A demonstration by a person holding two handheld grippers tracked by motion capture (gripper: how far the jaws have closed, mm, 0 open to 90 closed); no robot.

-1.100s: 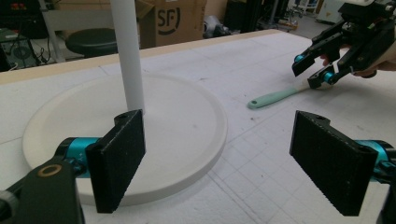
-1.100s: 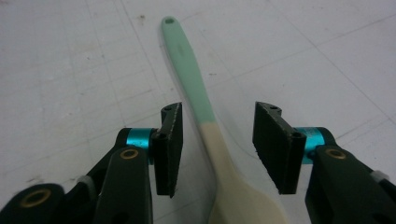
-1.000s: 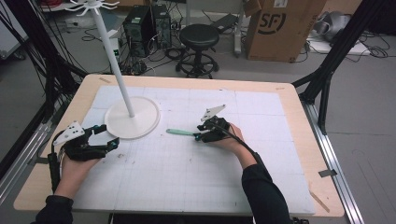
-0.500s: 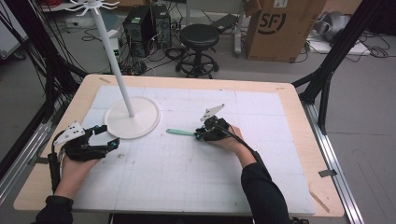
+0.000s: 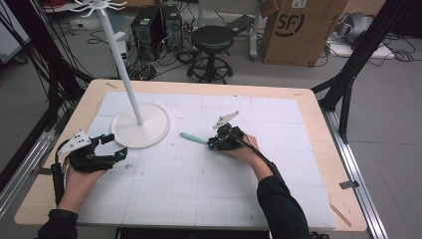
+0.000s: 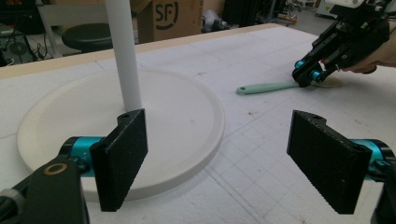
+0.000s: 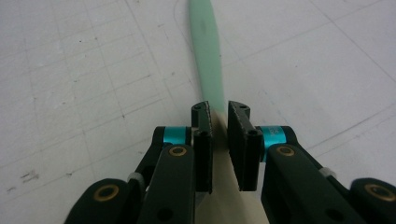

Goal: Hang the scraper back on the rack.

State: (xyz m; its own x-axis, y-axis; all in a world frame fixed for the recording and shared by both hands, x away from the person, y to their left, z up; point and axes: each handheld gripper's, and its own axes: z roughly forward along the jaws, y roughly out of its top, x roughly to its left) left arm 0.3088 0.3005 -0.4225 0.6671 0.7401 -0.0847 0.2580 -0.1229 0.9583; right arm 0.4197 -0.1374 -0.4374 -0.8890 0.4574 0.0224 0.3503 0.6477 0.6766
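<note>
Nothing has shifted since a second ago — right gripper (image 5: 213, 145) stays clamped narrow on the green spatula (image 5: 193, 139) lying on the table (image 5: 308, 164); left gripper (image 6: 219, 158) gapes wide beside the white stand (image 5: 142, 127).

Mint-green spatula (image 5: 193, 139) with a slim handle and pale blade, lying flat on the white gridded tabletop (image 5: 164, 189), right of a white stand's round base (image 5: 152, 133), apart from it

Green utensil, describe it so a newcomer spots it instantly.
Start at the white round stand base on the left half of the table mat. Just right of it, the green utensil lies flat on the mat, its far end between the right tongs. It is the one mint-coloured thing there.
</note>
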